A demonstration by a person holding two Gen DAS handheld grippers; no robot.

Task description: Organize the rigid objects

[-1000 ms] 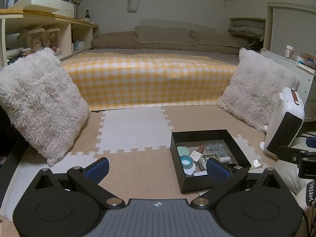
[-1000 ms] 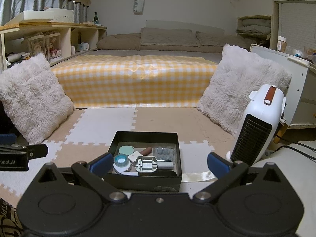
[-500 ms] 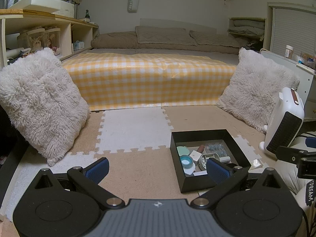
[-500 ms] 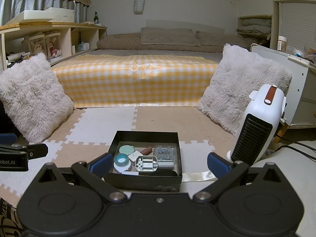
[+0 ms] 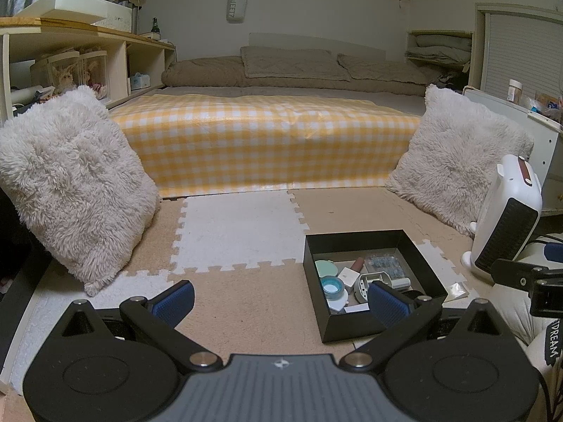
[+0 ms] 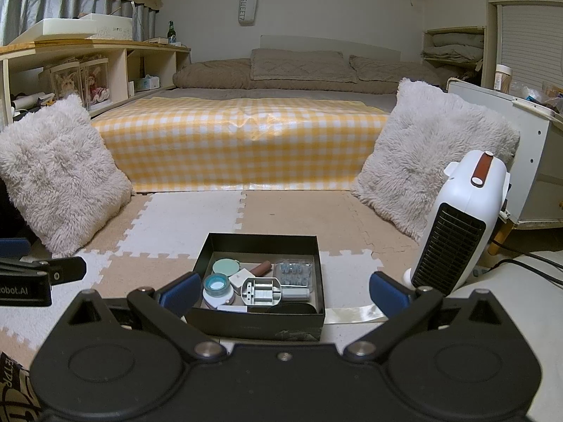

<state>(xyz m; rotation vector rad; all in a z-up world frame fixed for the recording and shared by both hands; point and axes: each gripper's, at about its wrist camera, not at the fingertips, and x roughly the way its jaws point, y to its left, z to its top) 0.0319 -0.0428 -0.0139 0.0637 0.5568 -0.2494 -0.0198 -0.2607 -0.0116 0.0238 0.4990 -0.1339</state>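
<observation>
Nothing is moving since before: both the left gripper [image 5: 280, 300] and right gripper [image 6: 283, 290] are staying released, empty, behind the black box [image 6: 258, 323].

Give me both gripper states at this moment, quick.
Left gripper: open, holding nothing.
Right gripper: open, holding nothing; the black box sits on the floor ahead of it.

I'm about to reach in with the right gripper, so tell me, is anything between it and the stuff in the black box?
Nothing visible blocks it. The right gripper is open and empty, with the black box straight ahead and lidless. Only the box's near wall lies between the fingertips and the items, so coming over the rim looks likely to work.
</observation>
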